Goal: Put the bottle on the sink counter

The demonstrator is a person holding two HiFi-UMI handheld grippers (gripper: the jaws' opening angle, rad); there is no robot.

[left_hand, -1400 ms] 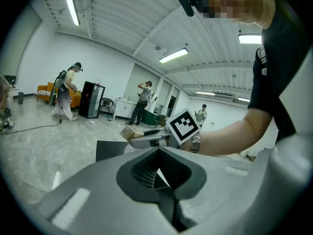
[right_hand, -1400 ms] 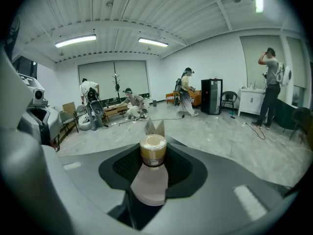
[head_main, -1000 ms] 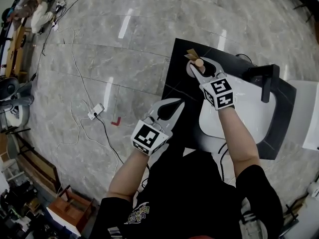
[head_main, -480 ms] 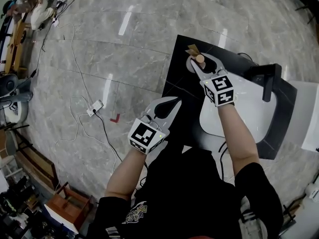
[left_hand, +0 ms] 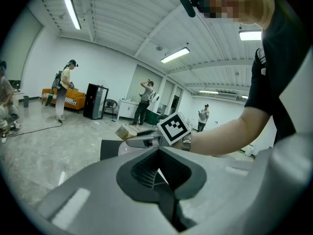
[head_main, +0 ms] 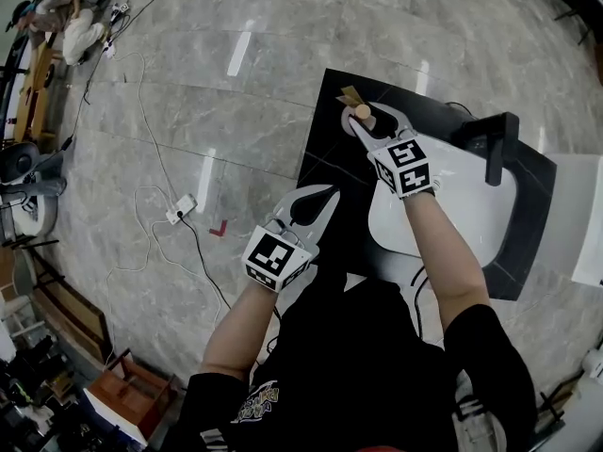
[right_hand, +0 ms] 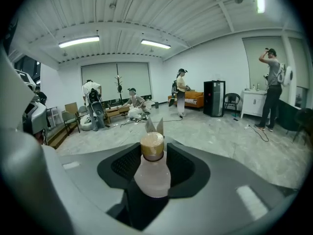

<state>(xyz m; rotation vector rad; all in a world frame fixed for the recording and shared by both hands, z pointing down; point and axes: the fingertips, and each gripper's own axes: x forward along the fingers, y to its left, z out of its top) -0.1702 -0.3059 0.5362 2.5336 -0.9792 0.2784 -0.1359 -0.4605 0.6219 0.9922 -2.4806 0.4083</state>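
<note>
The right hand-held gripper (head_main: 367, 121) is clenched around a pale bottle (head_main: 362, 112) with a tan cap, held upright over the far corner of the black sink counter surface (head_main: 325, 153). The left hand-held gripper (head_main: 325, 196) is closed and empty, beside the counter's left edge.

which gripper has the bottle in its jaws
The right gripper: its jaws clamp the neck of the tan-capped bottle. The left gripper is shut on nothing.
</note>
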